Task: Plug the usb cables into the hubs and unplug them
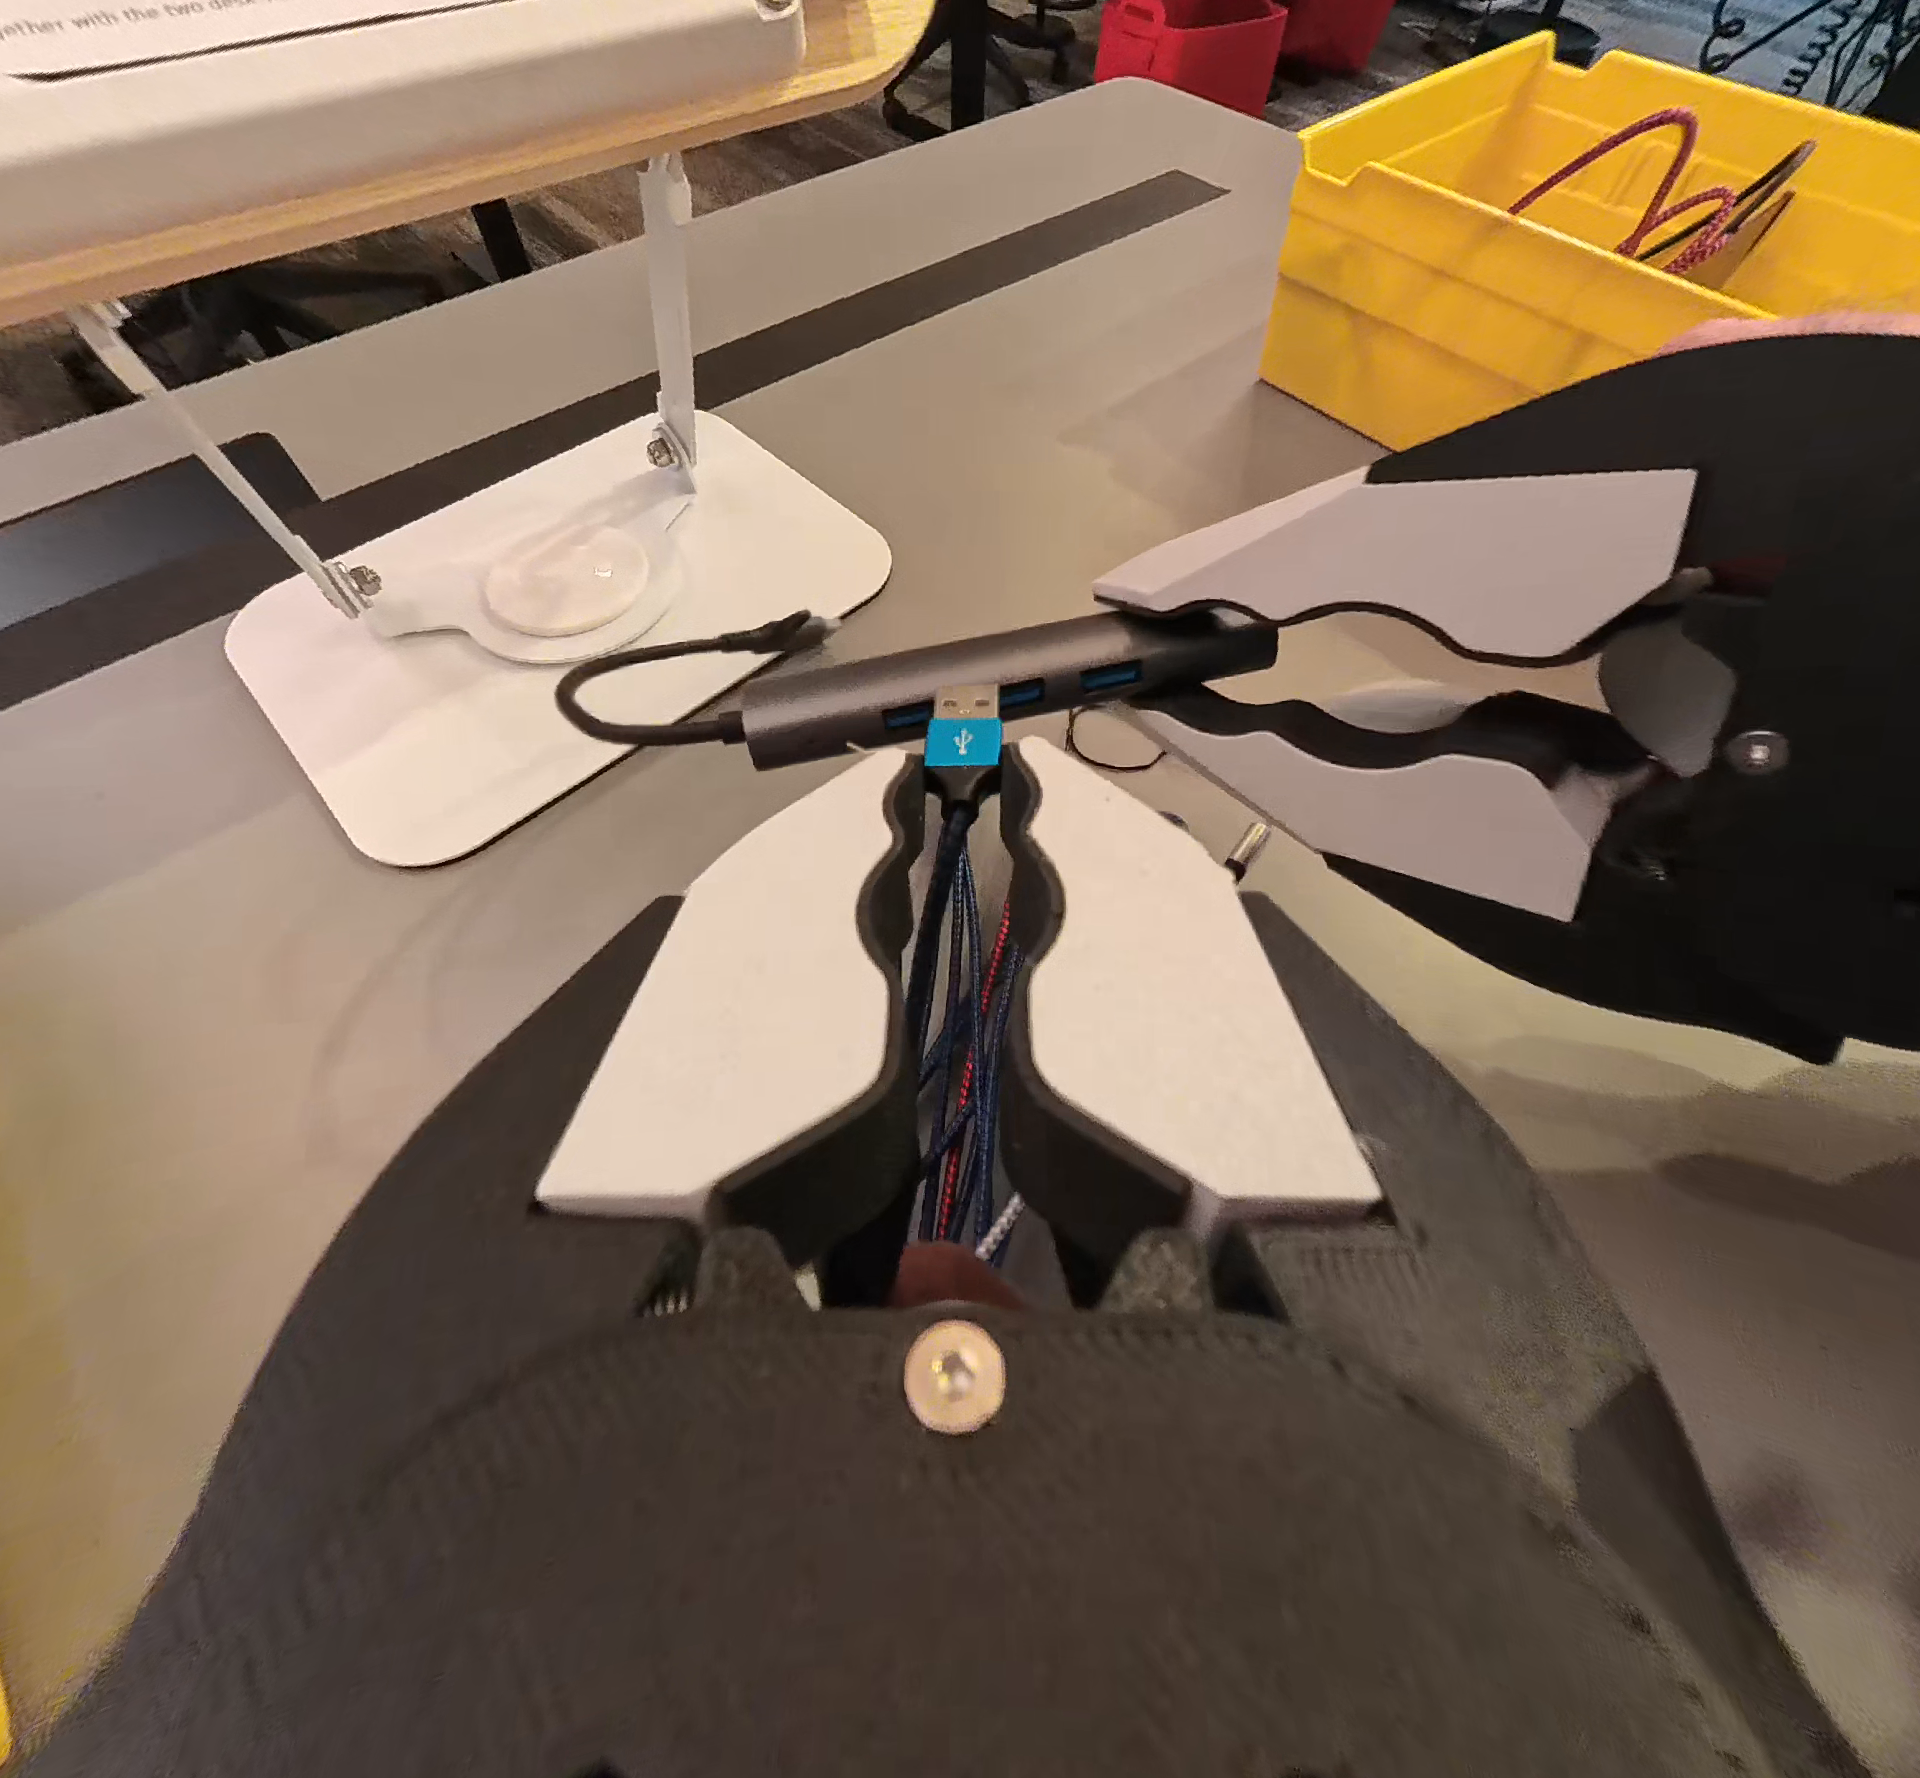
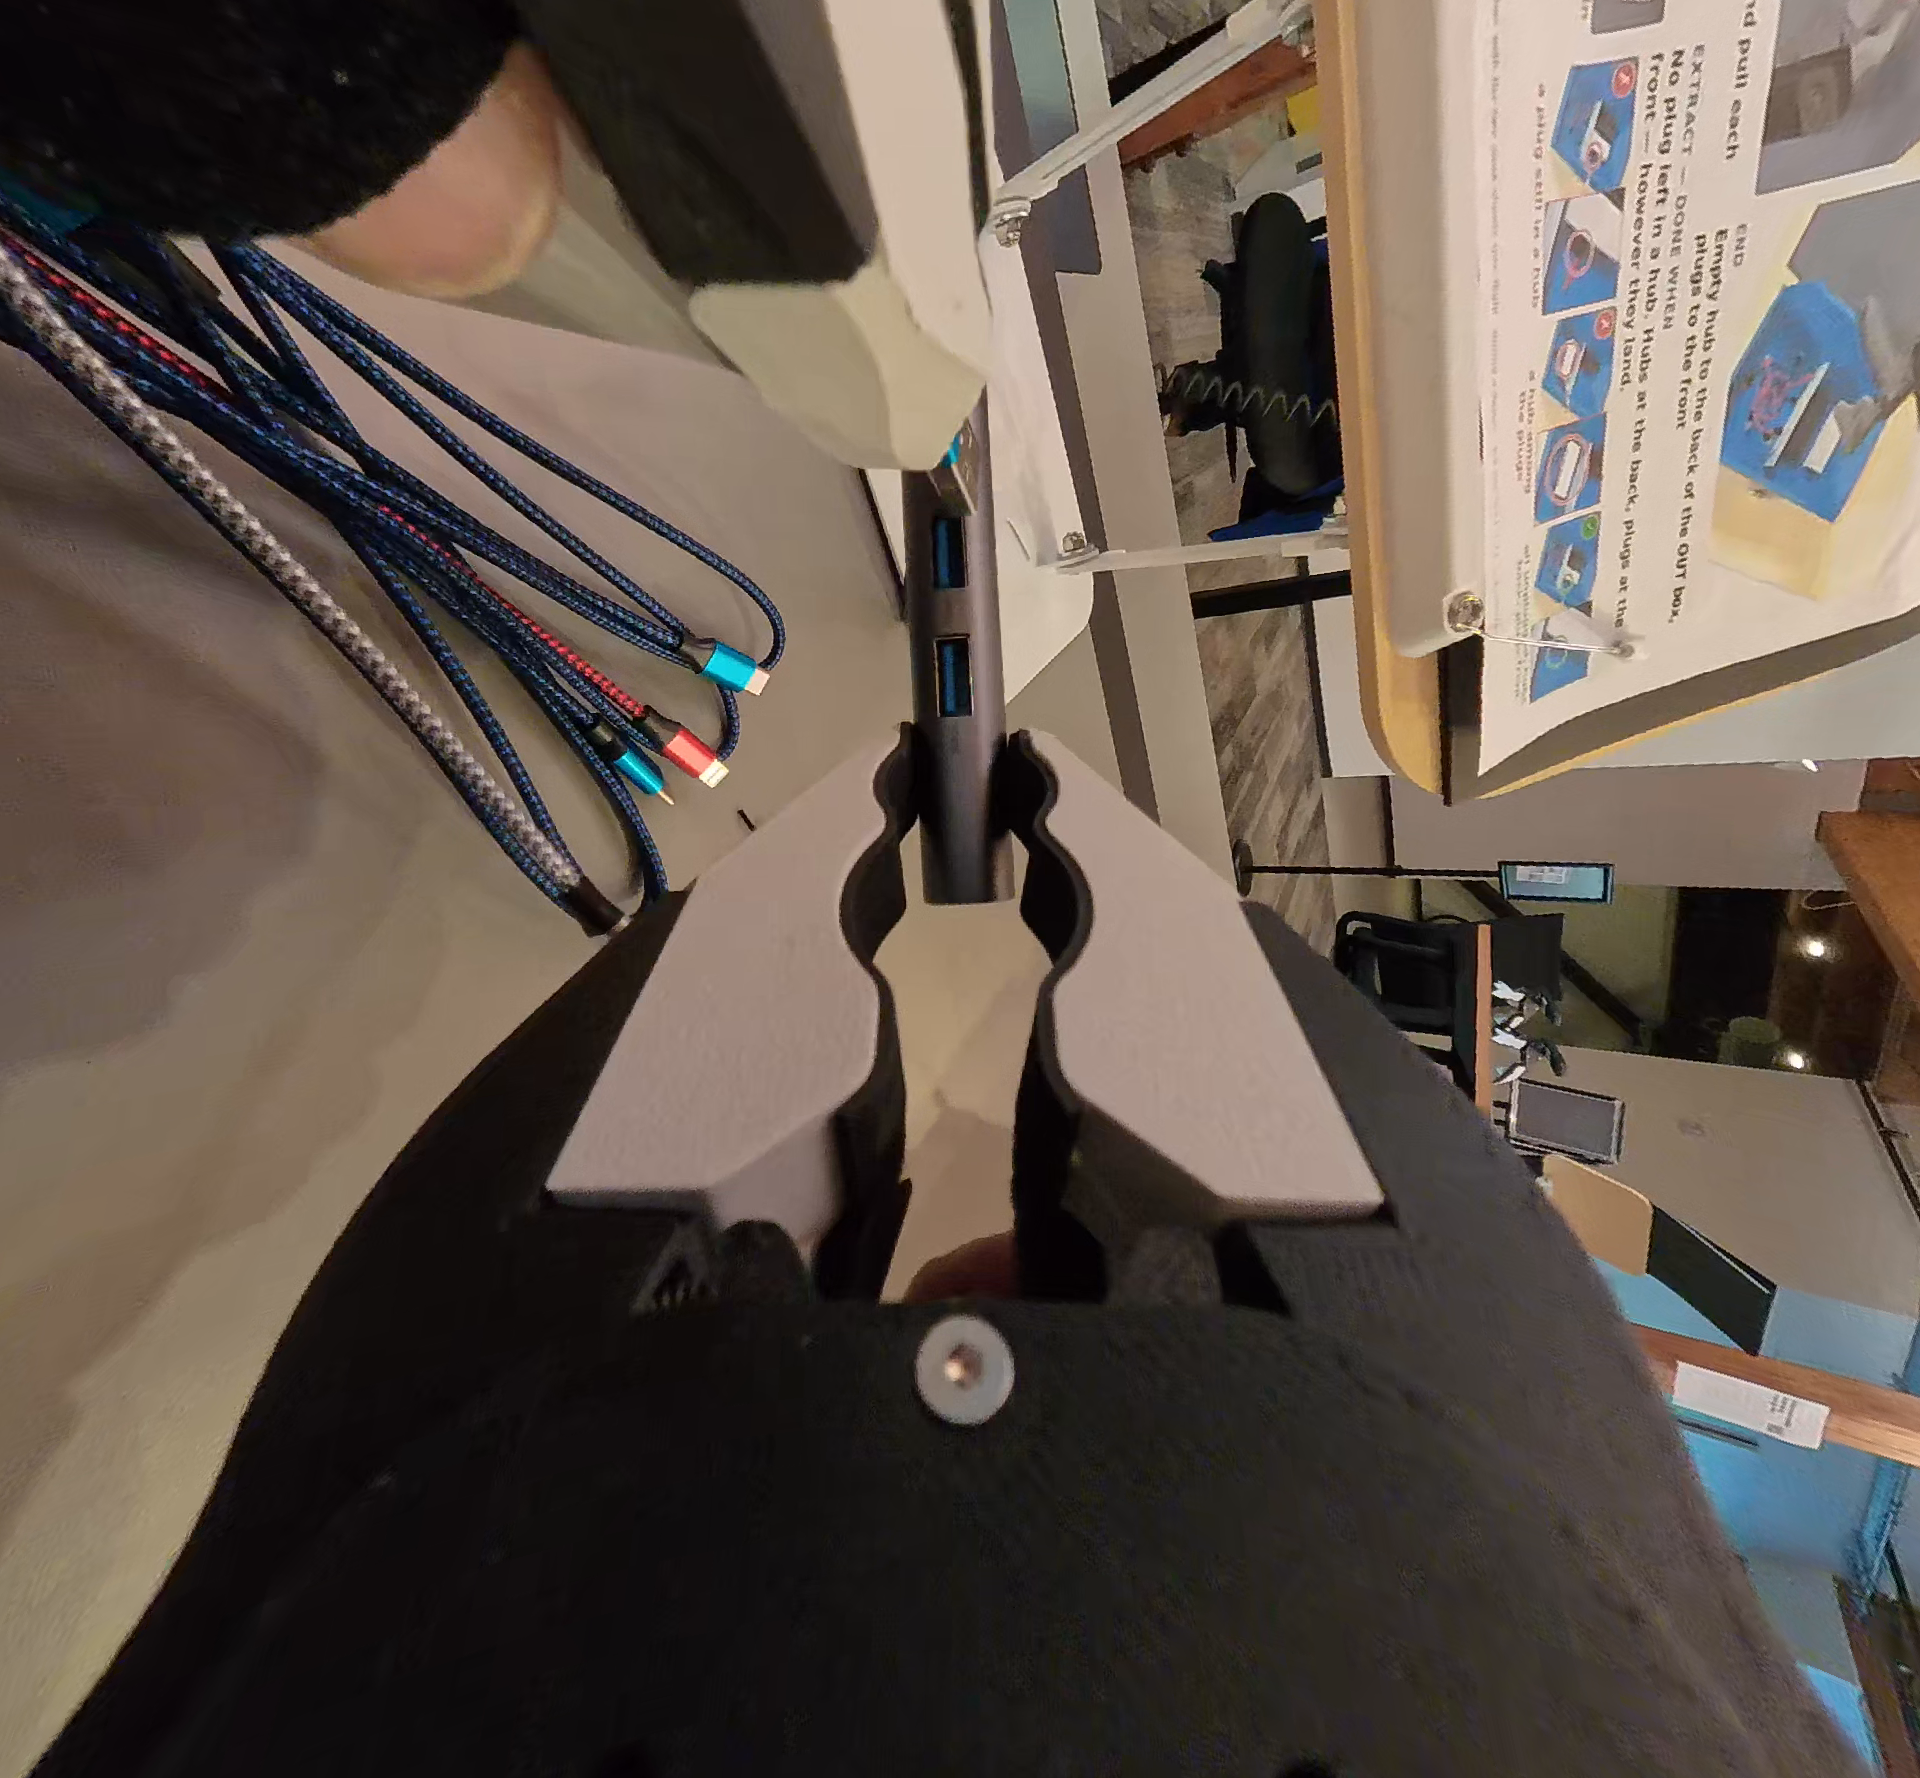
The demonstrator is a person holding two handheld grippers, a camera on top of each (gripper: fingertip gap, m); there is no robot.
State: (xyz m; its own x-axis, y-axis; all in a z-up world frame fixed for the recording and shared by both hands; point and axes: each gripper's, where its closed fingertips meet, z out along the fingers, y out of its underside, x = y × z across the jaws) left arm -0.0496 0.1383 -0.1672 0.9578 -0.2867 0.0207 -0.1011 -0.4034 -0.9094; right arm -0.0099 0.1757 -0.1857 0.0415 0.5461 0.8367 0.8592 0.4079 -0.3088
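1. Far left in the left wrist view: a white stand (image 1: 540, 689) sits on the grey table (image 1: 208, 1001), and the hub's own short black lead (image 1: 665, 679) curls in front of it.
2. Centre: the left gripper (image 1: 961, 772) is closed on the blue USB plug (image 1: 963, 741), its metal tip at the mouth of a port on the grey hub (image 1: 997, 679). How deep it sits, I cannot tell.
3. Right: the right gripper (image 1: 1174, 658) comes in sideways, clamped on the hub's end, holding it clear of the table.
4. My read: this is the plug-in step, or the very start of a pull-out. Next move needs a straight push or pull along the port's axis, with the hub held firm.
5. The right wrist view adds what the first hides: the right gripper (image 2: 961, 814) pinching the hub (image 2: 961, 689), two free blue ports, and loose braided cables (image 2: 468, 585) trailing over the table at left.
6. Only the left wrist view shows the yellow bin (image 1: 1558, 253) far right, with a red cable in it.
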